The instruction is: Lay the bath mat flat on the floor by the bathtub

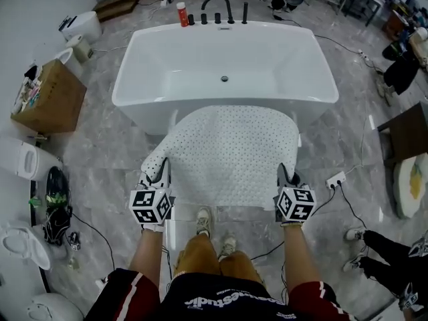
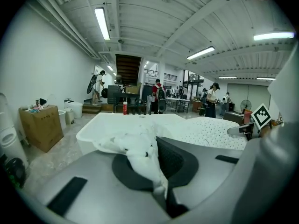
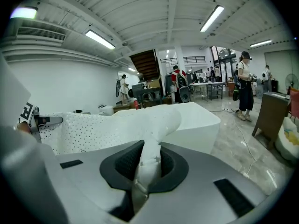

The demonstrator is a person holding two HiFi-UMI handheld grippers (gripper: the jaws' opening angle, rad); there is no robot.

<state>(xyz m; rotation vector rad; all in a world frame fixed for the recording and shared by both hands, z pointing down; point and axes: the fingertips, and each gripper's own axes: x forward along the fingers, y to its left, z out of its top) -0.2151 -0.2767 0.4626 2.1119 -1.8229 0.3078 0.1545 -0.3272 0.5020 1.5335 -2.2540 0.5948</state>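
A floor (image 1: 100,159) of grey marbled tiles is seen in a large hall with a white ribbed ceiling, strip lamps and a dark staircase at the far end. In the gripper views several people are seen standing near desks behind the tub.

A white bathtub (image 1: 200,65) stands in the middle, with a black faucet (image 1: 217,5) and a red bottle (image 1: 181,13) on its far rim. On the left a cardboard box (image 1: 50,95) and white toilets (image 1: 30,159) are placed by the wall. On the right a dark cabinet (image 1: 408,132) is found, and a white power strip (image 1: 336,179) with its cable lies on the floor near the right claw (image 1: 287,176). The holder's own shoes (image 1: 204,221) are placed just under the near edge of the mat, and the legs of another person (image 1: 381,253) are seen at the lower right.

The bath mat (image 1: 231,152) is white and covered with many small holes. It is spread between the tub and the person, above the floor and not yet laid down. Its rounded far edge overlaps the front rim of the bathtub, and whether it rests there cannot be told. The near left corner is crumpled and pinched in the closed left claw (image 1: 159,176). The near right corner is folded into a narrow strip and clamped in the same way by the right claw.
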